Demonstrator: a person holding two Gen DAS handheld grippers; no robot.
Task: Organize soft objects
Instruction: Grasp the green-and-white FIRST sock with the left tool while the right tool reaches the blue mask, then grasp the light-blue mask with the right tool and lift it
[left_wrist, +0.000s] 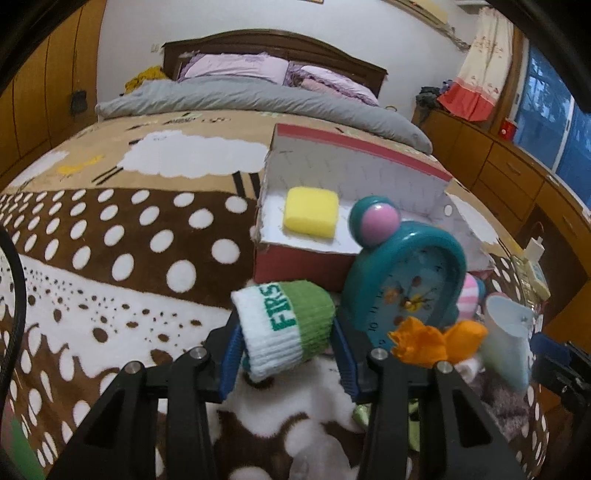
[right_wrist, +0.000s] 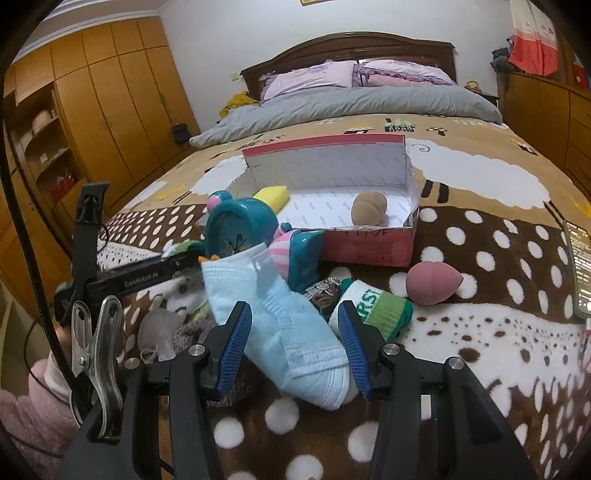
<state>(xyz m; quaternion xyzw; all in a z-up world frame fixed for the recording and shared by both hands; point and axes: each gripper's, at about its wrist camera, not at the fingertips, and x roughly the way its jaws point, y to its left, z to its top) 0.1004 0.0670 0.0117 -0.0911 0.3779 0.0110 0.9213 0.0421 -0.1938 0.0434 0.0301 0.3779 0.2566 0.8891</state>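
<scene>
The left gripper (left_wrist: 286, 350) fills the lower middle of the left wrist view, its blue fingers (left_wrist: 231, 354) pinching a rolled green-and-white sock (left_wrist: 284, 325) lettered in green, held just above the brown dotted blanket (left_wrist: 122, 236) on the bed. Right of it stands a teal alarm clock (left_wrist: 406, 273) with a pink bell, and an orange cloth piece (left_wrist: 436, 341) lies at the clock's foot. Above the sock, in the centre of the frame, an open red box (left_wrist: 295, 266) with a white lining holds a yellow sponge (left_wrist: 311, 211) at its left end. In the right wrist view the right gripper (right_wrist: 295, 347) sits at the bottom centre, its blue fingers (right_wrist: 352, 347) closed on the sides of a light blue sock (right_wrist: 280, 325) that slants up to the left. Just right of these fingers a second green-and-white sock (right_wrist: 373, 310) lies on the blanket, with a pink teardrop sponge (right_wrist: 434, 282) further right. The box (right_wrist: 369, 247) in mid frame also holds a tan round puff (right_wrist: 369, 208) near its right end.
</scene>
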